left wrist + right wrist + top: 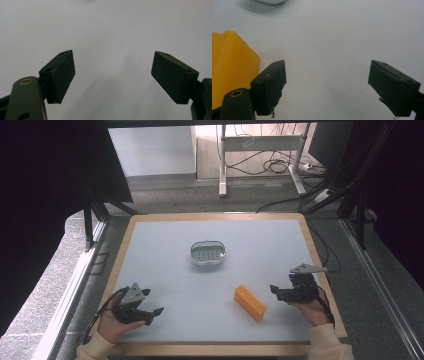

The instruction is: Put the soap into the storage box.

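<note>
Here we see the orange block (250,302) lying free on the table (165,250), diagonal, just left of our right gripper (274,290), whose wide, empty jaws face it for a reach. Farther off sits an oval dish (207,252). Our left gripper (155,314) rests near the front edge, wide and empty too.

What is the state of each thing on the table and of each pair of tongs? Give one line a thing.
Orange block: lying flat on the table, untouched, just beside the right tongs.
Clear oval dish: standing upright mid-table, apart from everything; whether it has a lid, I cannot tell.
Left tongs: open, nothing between the jaws.
Right tongs: open, nothing between the jaws, pointing toward the block.
</note>
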The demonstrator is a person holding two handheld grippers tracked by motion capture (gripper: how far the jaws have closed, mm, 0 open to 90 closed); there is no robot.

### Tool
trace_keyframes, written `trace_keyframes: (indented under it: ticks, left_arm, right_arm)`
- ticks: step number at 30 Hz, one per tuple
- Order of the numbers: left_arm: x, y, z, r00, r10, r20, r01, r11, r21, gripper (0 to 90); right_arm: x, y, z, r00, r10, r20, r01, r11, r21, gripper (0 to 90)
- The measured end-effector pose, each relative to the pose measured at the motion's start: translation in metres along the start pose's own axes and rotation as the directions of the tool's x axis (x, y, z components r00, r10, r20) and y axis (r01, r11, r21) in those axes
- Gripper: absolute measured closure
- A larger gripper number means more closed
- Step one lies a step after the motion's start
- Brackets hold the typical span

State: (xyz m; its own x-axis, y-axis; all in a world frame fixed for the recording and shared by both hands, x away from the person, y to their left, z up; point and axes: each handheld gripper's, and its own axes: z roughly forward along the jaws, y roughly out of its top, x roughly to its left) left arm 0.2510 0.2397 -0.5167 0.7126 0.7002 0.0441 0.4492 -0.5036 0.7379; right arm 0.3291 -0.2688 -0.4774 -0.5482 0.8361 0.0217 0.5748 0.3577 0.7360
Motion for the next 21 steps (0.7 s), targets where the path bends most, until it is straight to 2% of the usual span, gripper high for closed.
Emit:
trace_keyframes:
  ticks: [1, 4, 15, 21]
  left_arm:
    - [0.0, 0.0, 0.0, 1.0, -0.001, 0.001, 0.001, 1.0, -0.002, 19.3]
    - [-0.001, 0.0, 0.0, 1.0, 0.004, 0.003, -0.004, 1.0, -0.003, 19.2]
    - [0.0, 0.002, 0.0, 0.9999, 0.004, 0.011, -0.004, 0.9999, -0.013, 19.2]
    - [-0.002, 0.003, 0.002, 0.9997, 0.018, 0.017, -0.018, 0.9998, -0.004, 19.2]
  right_arm:
    - [0.0, 0.0, 0.0, 1.0, 0.0, 0.0, 0.0, 1.0, 0.0, 15.3]
    - [0.006, 0.005, -0.003, 0.9993, -0.038, -0.005, 0.038, 0.9992, -0.012, 17.9]
    - [0.017, 0.018, -0.011, 0.998, -0.056, -0.027, 0.056, 0.9984, -0.012, 19.9]
    - [0.02, 0.027, -0.018, 0.9978, -0.056, -0.036, 0.056, 0.9984, -0.014, 21.5]
